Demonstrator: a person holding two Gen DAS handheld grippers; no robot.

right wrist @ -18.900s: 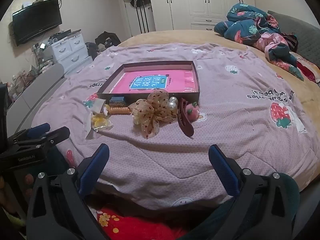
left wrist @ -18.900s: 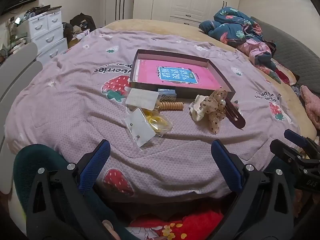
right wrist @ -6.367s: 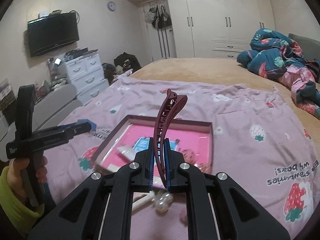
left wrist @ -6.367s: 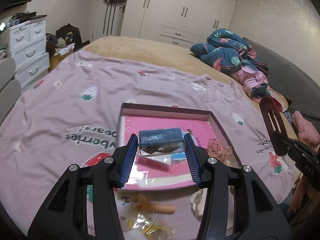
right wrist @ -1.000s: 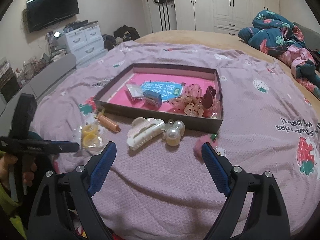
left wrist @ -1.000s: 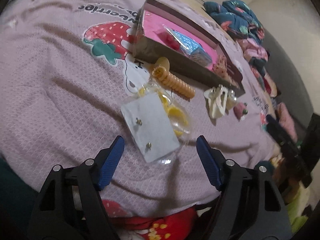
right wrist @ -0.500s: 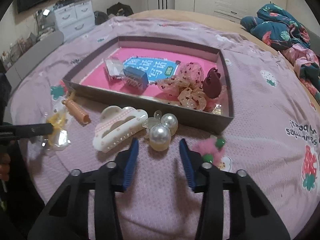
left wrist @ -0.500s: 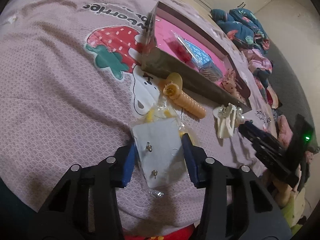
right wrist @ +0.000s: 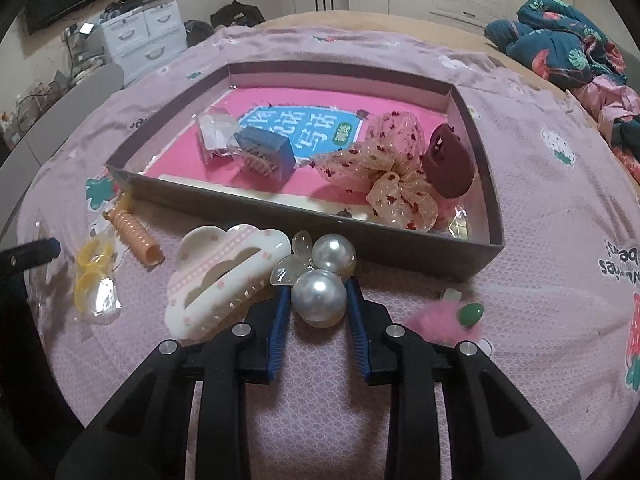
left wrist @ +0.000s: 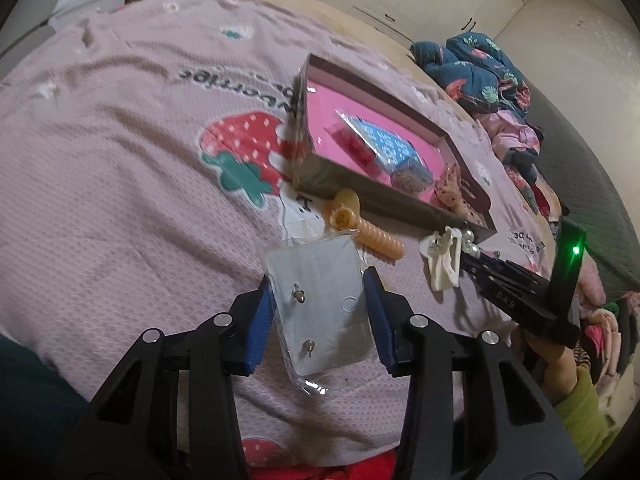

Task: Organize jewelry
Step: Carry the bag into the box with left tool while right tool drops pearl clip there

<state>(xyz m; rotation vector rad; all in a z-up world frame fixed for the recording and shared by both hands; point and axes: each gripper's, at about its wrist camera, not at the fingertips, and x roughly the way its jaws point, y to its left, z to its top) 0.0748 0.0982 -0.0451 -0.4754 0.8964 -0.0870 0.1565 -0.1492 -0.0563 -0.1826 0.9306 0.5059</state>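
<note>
While left gripper is clamping earring card mid-frame, right gripper jaws are closing around pearl clip, both likely bound for box.

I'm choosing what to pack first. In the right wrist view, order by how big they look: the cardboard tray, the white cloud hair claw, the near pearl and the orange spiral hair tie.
1. Cardboard tray, by far.
2. White cloud hair claw.
3. Near pearl and orange spiral hair tie: alike, and the pearl is nearer the camera, so unranked.
</note>
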